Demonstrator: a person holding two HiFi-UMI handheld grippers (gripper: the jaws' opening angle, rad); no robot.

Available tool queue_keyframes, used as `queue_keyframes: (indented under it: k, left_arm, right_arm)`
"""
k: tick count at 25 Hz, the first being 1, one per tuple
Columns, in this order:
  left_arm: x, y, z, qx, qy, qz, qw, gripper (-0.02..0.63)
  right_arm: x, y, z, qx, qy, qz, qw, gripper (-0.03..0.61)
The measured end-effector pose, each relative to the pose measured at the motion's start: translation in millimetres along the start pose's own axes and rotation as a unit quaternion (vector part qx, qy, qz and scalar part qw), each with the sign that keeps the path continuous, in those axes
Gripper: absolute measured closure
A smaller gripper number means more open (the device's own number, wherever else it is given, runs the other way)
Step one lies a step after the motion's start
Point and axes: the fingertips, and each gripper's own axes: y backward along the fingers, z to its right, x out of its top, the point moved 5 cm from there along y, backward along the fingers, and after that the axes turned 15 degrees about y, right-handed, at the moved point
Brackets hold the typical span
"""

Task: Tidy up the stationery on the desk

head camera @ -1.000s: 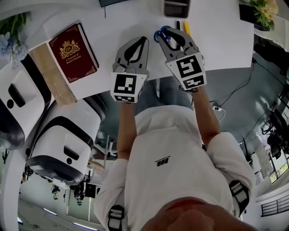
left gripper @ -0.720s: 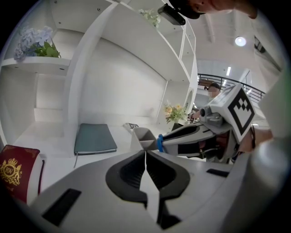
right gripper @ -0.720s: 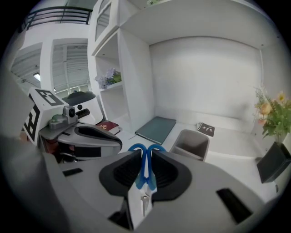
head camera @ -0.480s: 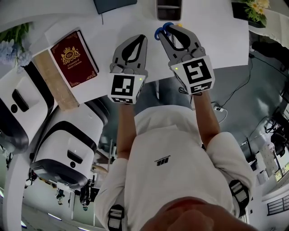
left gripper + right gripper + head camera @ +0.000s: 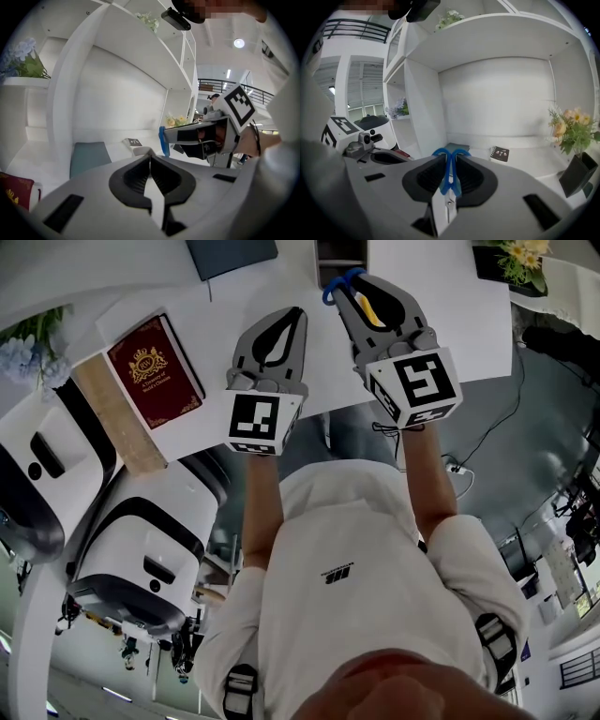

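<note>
Blue-handled scissors (image 5: pixel 450 174) are clamped in my right gripper (image 5: pixel 449 158), handles forward and blades pointing back. In the head view the blue handles (image 5: pixel 334 285) stick out past the right gripper (image 5: pixel 351 281), which is raised over the far part of the white desk (image 5: pixel 469 306). A yellow pen (image 5: pixel 370 308) shows through the gap behind its jaws. My left gripper (image 5: pixel 292 319) hovers beside it, shut, with nothing in it. From the left gripper view, the left gripper (image 5: pixel 150 155) sees the scissors' handle (image 5: pixel 162 141) to the right.
A red book (image 5: pixel 154 357) lies at the desk's left. A dark blue-grey notebook (image 5: pixel 231 254) and a dark holder (image 5: pixel 341 251) are at the back. A small black booklet (image 5: pixel 500 153) and a flower pot (image 5: pixel 575 174) stand in the white shelf.
My right gripper has carried the scissors forward and up, away from the pens on the desk. The left gripper has stayed almost in place.
</note>
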Motion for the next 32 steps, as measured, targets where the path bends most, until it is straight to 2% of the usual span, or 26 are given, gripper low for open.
queue_keyframes:
  k: [19, 32]
  left_arm:
    - [20.4, -18.8, -4.8, 0.013, -0.008, 0.020, 0.9997, 0.614]
    - [6.5, -27.3, -7.1, 0.012, 0.000, 0.009, 0.9999, 0.614]
  right_arm:
    - [9.9, -28.6, 36.9, -0.038, -0.040, 0.059, 0.997, 0.520]
    - [-30.2, -59.4, 32.0, -0.038, -0.028, 0.003, 0.999, 0.517]
